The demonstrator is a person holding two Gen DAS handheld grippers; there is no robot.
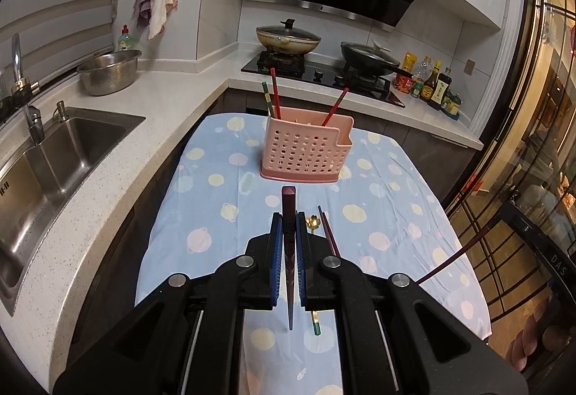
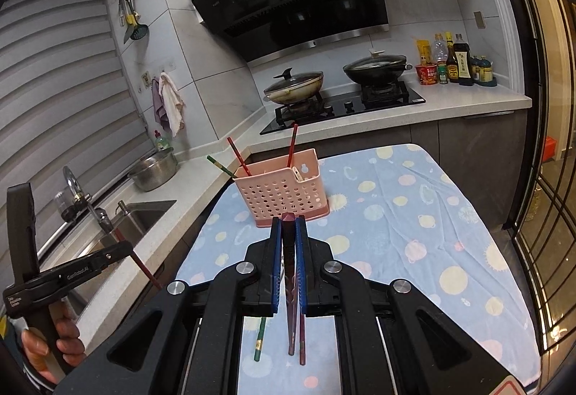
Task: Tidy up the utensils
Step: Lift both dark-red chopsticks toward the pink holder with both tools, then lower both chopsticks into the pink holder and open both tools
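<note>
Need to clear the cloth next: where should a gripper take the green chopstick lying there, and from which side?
Take the green chopstick on the shaft by its gold band, coming straight down with the gripper fingers either side. It is thin and lies flat on the cloth, so a side approach would likely not get under it.

Utensil basket (image 1: 306,152) set on the table (image 1: 216,215), chopsticks (image 1: 275,92) stood in it — stove (image 1: 324,71) behind, sink (image 1: 64,150) left, loose chopsticks (image 1: 329,233) laid nearer.
</note>
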